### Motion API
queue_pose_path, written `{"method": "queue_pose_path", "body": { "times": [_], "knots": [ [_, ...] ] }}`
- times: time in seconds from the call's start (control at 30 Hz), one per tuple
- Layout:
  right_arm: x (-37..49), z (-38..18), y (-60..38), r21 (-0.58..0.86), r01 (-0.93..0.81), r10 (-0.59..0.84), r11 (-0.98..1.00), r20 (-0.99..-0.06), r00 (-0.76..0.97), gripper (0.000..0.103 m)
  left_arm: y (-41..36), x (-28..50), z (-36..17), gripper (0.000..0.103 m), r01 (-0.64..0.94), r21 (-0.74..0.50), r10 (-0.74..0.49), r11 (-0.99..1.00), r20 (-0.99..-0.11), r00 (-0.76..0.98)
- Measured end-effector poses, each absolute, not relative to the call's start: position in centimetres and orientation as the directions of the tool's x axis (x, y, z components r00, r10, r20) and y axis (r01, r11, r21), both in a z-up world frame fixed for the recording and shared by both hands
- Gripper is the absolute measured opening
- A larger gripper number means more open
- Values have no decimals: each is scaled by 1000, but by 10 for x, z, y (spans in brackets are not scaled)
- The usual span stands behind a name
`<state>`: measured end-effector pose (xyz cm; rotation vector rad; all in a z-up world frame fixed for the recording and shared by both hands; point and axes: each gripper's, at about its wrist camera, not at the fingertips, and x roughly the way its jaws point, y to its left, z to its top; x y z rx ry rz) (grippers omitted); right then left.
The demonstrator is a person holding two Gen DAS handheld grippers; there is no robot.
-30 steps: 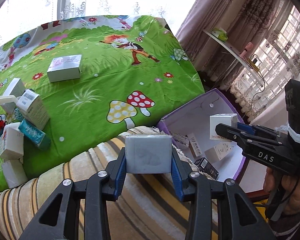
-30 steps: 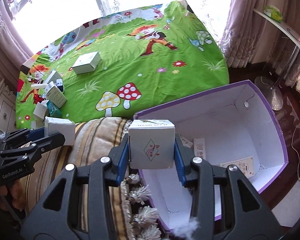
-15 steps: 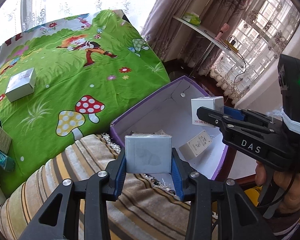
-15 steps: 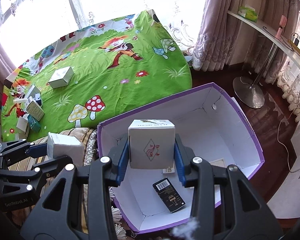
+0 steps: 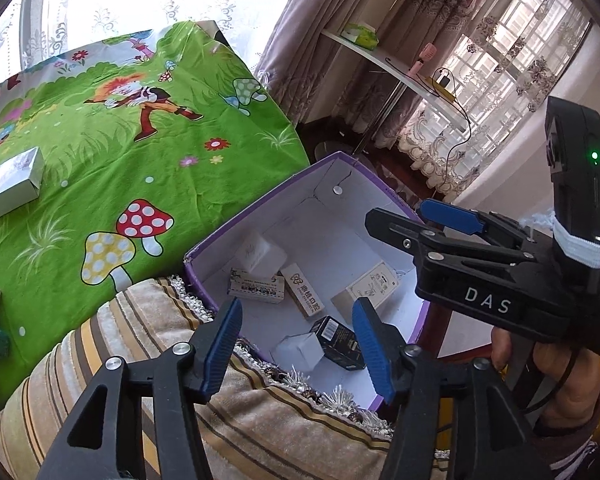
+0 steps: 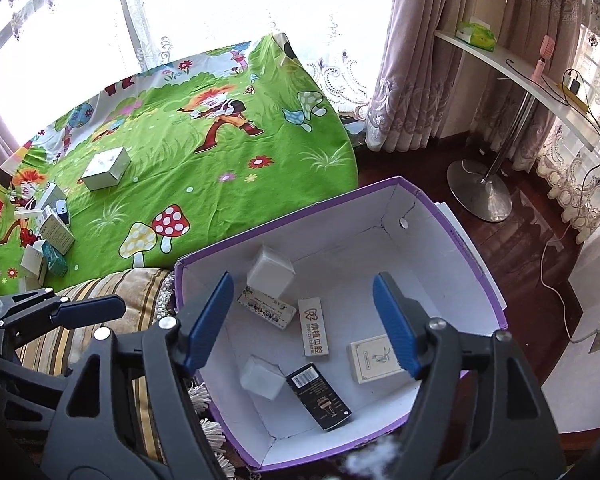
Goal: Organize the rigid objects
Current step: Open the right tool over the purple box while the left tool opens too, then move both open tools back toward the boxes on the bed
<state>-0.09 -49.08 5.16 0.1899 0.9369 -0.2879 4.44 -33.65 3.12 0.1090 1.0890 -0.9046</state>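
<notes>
Boxes are lying loose inside the purple-rimmed bin [image 6: 476, 272], including a white cube [image 6: 270, 274] and a black carton [image 6: 318, 396]. You are holding your left claw [image 5: 296, 344] and right claw [image 6: 304, 320] spread and empty above it. More cartons [image 6: 48, 240] are waiting on the bed's far left.

Open from above: purple box [image 6: 456, 240], walls all round. Bare floor along its far right side. Blocking the near half: black box [image 6: 318, 396], white cube [image 6: 262, 376], cream carton [image 6: 374, 358]. Far left corner taken by another white cube [image 6: 270, 272]. Striped cushion [image 5: 260, 420] hard against the left wall.
</notes>
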Motion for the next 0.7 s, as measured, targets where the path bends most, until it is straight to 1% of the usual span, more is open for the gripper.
{"method": "queue_pose_path", "body": {
  "times": [0.3,0.5,0.7],
  "knots": [
    [6,53,-472,56,273,-114,960,-814,570,77,-308,56,32,58,618,-281,-524,735,-814,253],
    [14,55,-452,86,230,-67,969,-809,584,77,-279,64,39,58,565,-244,-490,788,-804,337],
    [22,53,-429,96,180,-28,979,-810,586,77,-243,76,40,58,490,-247,-463,836,-796,390]
  ]
}}
